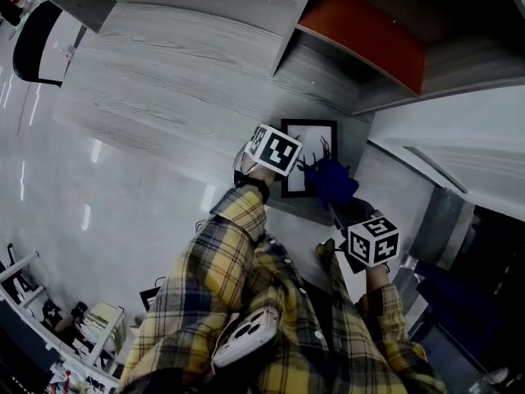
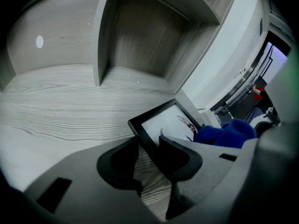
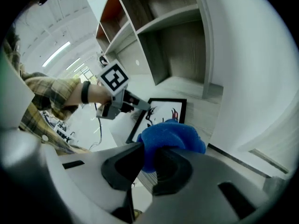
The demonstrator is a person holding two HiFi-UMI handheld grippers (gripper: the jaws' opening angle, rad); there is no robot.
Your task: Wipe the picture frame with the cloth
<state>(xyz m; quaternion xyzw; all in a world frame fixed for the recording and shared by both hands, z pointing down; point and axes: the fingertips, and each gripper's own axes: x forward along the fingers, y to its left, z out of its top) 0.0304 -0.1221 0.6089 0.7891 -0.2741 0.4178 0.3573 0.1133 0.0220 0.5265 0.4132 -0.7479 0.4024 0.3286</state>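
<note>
Near the right end of the surface, close to its front edge, the picture frame (image 2: 164, 121) lies with my left tongs (image 2: 149, 158) clamped on its near-left rim. My right tongs (image 3: 148, 164) are clenched on the bunched blue cloth (image 3: 170, 135), which sits over the picture and seems to touch it. My worry is that I hold one rim only, so a hard sweep could pivot the frame or push it over the front edge onto the floor (image 1: 74, 203). The cloth could also work loose from so small a bite. The surface (image 2: 65, 106) is grey wood grain under open shelves (image 2: 140, 41), with a white wall (image 3: 243, 78) to its right.
</note>
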